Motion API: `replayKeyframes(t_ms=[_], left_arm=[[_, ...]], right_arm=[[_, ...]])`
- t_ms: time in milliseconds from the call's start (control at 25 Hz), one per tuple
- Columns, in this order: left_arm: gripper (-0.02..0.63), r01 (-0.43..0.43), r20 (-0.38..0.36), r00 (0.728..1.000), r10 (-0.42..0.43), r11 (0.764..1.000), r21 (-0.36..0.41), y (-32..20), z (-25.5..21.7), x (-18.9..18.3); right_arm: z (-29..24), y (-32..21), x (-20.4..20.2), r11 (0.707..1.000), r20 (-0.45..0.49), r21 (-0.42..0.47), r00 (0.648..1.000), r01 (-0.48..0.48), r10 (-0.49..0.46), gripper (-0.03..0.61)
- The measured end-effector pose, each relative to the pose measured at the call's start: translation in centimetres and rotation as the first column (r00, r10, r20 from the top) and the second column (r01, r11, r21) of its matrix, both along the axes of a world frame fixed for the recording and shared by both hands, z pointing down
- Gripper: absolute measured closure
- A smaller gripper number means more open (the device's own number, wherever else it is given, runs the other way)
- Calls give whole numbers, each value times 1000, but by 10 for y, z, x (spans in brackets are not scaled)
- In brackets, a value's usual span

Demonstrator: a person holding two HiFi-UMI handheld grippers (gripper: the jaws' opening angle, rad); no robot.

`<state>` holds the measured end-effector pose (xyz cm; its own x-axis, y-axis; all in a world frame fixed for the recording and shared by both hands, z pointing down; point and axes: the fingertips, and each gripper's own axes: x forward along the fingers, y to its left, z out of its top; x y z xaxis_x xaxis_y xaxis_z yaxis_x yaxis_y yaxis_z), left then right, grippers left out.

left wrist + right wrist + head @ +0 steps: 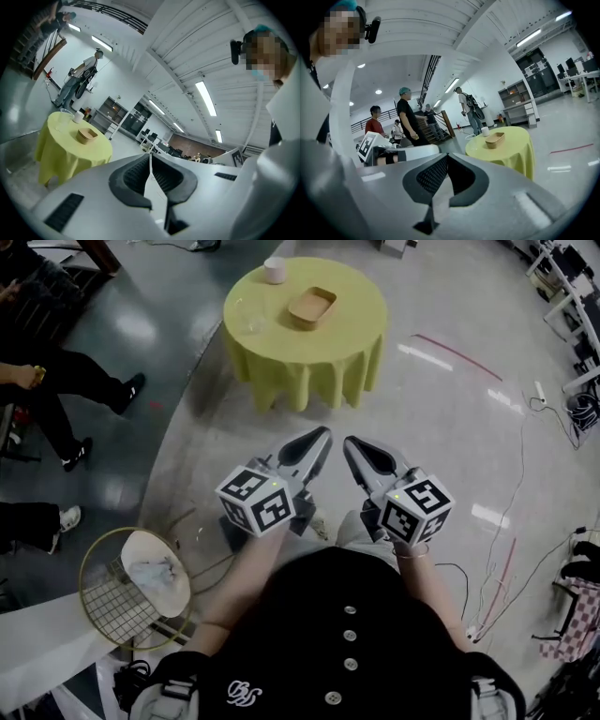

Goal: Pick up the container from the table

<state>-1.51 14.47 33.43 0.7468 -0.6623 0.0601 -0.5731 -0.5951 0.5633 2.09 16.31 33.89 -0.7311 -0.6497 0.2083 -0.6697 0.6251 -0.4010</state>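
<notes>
A shallow tan rectangular container (312, 307) sits empty on a small round table (309, 357) draped in a yellow-green cloth, a little right of the tabletop's centre in the head view. A white cup (274, 270) stands near the far edge behind it, and a clear cup (246, 315) stands to its left; neither touches the container. The table is on a glossy grey floor, well apart from the person holding the two grippers. The left gripper (322, 435) and the right gripper (349, 442) are held side by side in front of the person's dark buttoned top, both pointing toward the table, each with a marker cube at its rear. Each gripper's own view shows its jaws pressed together with nothing between them, and the container small and distant beyond them. To the person's lower left stands a round wire basket (112, 610) with white material in it. Other people in dark trousers (70, 371) are at the left edge, and cables trail across the floor at right.
</notes>
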Motion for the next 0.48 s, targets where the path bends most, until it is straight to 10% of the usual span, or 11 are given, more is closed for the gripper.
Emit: replayKeyframes(t_ms=[480], left_arm=[[589, 26, -7, 1000, -26, 999, -29, -55, 18, 0]], right_arm=[[13, -60, 7, 1000, 15, -27, 1000, 13, -13, 574]])
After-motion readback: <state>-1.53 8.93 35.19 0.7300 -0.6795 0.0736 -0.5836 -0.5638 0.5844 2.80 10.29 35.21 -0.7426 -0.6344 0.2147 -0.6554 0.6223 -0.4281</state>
